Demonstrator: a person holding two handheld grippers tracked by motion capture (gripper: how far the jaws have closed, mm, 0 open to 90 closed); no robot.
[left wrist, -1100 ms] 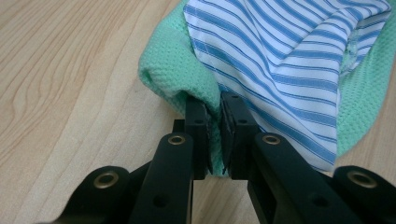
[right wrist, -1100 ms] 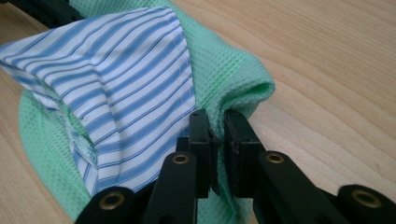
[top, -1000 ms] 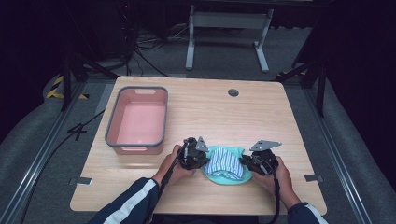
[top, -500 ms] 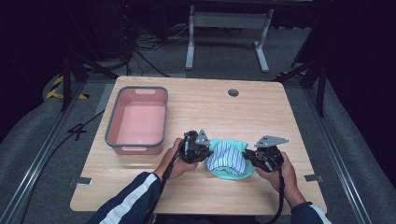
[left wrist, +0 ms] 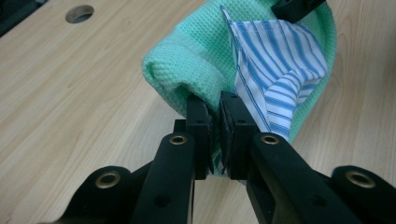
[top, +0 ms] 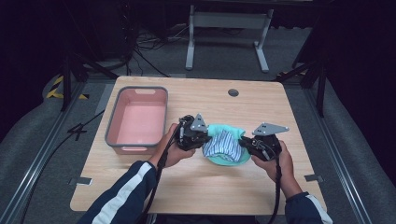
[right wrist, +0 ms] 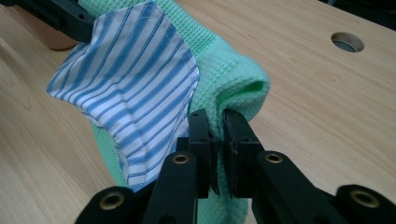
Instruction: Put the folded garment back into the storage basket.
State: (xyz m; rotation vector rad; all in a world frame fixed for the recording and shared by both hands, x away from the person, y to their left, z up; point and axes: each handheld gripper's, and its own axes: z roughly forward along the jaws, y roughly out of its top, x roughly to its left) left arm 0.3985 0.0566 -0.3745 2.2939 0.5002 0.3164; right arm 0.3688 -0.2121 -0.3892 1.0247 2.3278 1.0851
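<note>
A mint-green waffle cloth [top: 227,129] and a blue-and-white striped cloth [top: 223,145] hang bunched together between my two grippers, lifted at both ends above the wooden table [top: 205,191]. My left gripper [top: 204,140] is shut on their left edge. In the left gripper view its jaws [left wrist: 215,106] pinch the green cloth [left wrist: 187,60] and the striped cloth [left wrist: 275,60] together. My right gripper [top: 246,144] is shut on the right edge. The right gripper view shows it [right wrist: 217,120] clamping a fold of green cloth [right wrist: 229,70] beside the striped cloth [right wrist: 135,74].
A pink bin with a grey rim [top: 112,126] stands empty on the table's left part, just left of my left hand. A round cable hole [top: 233,92] sits near the far edge. Bare wood lies in front of and behind the cloths.
Both grippers have risen, still shut on the cloths. The bundle has come up from the table and now sags between them.
</note>
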